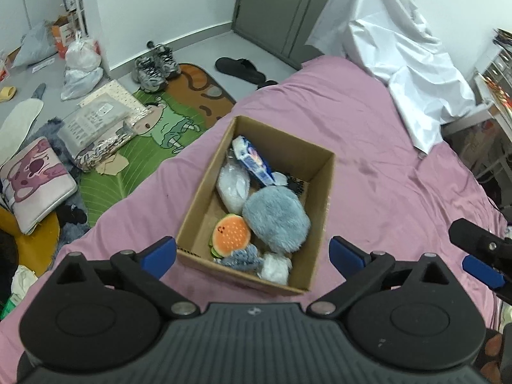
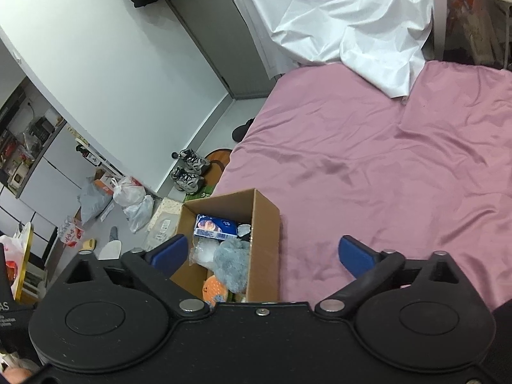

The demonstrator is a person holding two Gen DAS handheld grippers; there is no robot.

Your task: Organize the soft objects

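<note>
An open cardboard box (image 1: 321,198) sits on the pink bed (image 1: 368,121). In it lie a fluffy grey-blue plush (image 1: 276,216), an orange burger plush (image 1: 231,233), a clear bag of white stuffing (image 1: 233,185), a blue-and-white packet (image 1: 252,160), a small grey-blue toy (image 1: 241,257) and a white puff (image 1: 275,267). My left gripper (image 1: 252,252) is open and empty, held above the box's near end. My right gripper (image 2: 262,252) is open and empty, above the box (image 2: 265,224) and the plush (image 2: 232,264); its blue fingertip (image 1: 481,268) shows in the left wrist view.
A crumpled white sheet (image 1: 406,51) lies at the bed's far end. On the floor to the left are a green cartoon rug (image 1: 153,134), sneakers (image 1: 156,65), a black slipper (image 1: 240,68), plastic bags (image 1: 81,64), a pink cushion (image 1: 35,182). Shelving (image 1: 499,73) stands right.
</note>
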